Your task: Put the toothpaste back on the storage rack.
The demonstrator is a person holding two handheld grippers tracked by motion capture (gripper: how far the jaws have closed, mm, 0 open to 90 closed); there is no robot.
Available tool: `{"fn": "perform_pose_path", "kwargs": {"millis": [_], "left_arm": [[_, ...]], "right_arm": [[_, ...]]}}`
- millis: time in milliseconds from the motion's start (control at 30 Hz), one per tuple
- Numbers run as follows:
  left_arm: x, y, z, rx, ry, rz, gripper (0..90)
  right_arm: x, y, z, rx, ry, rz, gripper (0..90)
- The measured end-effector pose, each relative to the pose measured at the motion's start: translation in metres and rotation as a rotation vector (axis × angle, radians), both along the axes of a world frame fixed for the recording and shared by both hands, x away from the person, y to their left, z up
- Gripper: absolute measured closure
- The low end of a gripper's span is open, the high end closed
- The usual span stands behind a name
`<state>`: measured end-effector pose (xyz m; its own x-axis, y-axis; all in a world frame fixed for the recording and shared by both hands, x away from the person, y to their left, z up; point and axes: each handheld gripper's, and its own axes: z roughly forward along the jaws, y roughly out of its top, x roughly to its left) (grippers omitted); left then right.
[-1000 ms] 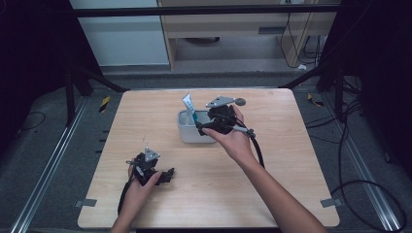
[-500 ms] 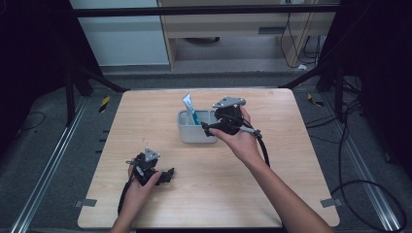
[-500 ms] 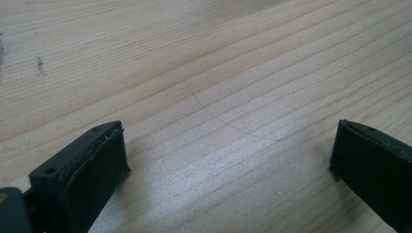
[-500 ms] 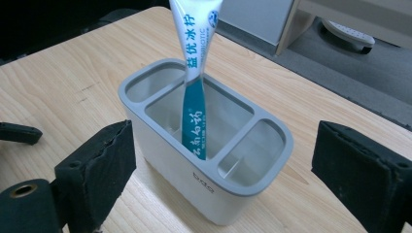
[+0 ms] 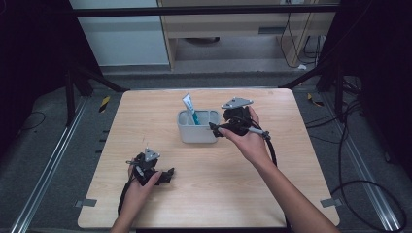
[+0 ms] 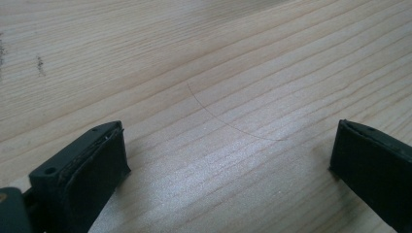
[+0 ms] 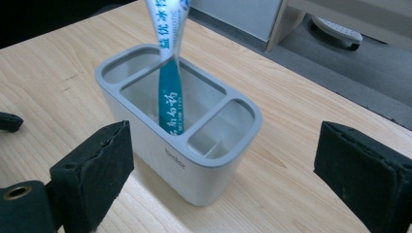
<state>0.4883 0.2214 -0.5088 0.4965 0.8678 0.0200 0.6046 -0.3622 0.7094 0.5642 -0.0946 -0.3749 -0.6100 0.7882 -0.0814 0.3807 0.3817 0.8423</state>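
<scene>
Now the right gripper point(image 5: 217, 130) sits just right of centre in the high view, held in the person's right hand point(image 5: 248, 138), with its jaws spread wide and nothing between them. In the right gripper view the two black jaws rise from the lower left and lower right corners, and the grey holder point(image 7: 194, 165) stands between and beyond them, not touched by either. That holder point(image 5: 197, 132) rests on the wooden table point(image 5: 291, 165) just left of the gripper tip in the high view. It has three compartments: a toothpaste tube point(image 7: 170, 77), white at the top and teal lower down, stands tilted in the large middle one, leaning toward the top of the frame. The tube point(image 5: 190, 109) pokes above the rim.

Toward the lower left of the high view, the left gripper point(image 5: 167, 174) lies low over the table in the left hand point(image 5: 141, 184), well apart from the holder. Its jaws are parted too, with bare wood grain between them.
</scene>
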Motion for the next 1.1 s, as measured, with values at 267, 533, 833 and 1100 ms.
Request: {"fn": "perform_pose_path", "kwargs": {"millis": [267, 533, 833, 1100], "left_arm": [[0.000, 0.000, 0.000, 0.000, 0.000, 0.000, 0.0], [0.000, 0.000, 0.000, -0.001, 0.000, 0.000, 0.0], [0.000, 0.000, 0.000, 0.000, 0.000, 0.000, 0.0], [0.000, 0.000, 0.000, 0.000, 0.000, 0.000, 0.0]], "right_arm": [[-0.001, -0.015, -0.001, -0.013, -0.013, -0.006, 6.3], [-0.003, -0.032, -0.005, -0.014, -0.013, -0.025, 5.4], [-0.006, -0.051, -0.013, -0.035, -0.017, -0.058, 5.8], [-0.011, -0.068, -0.020, -0.044, -0.009, -0.076, 7.2]]}}
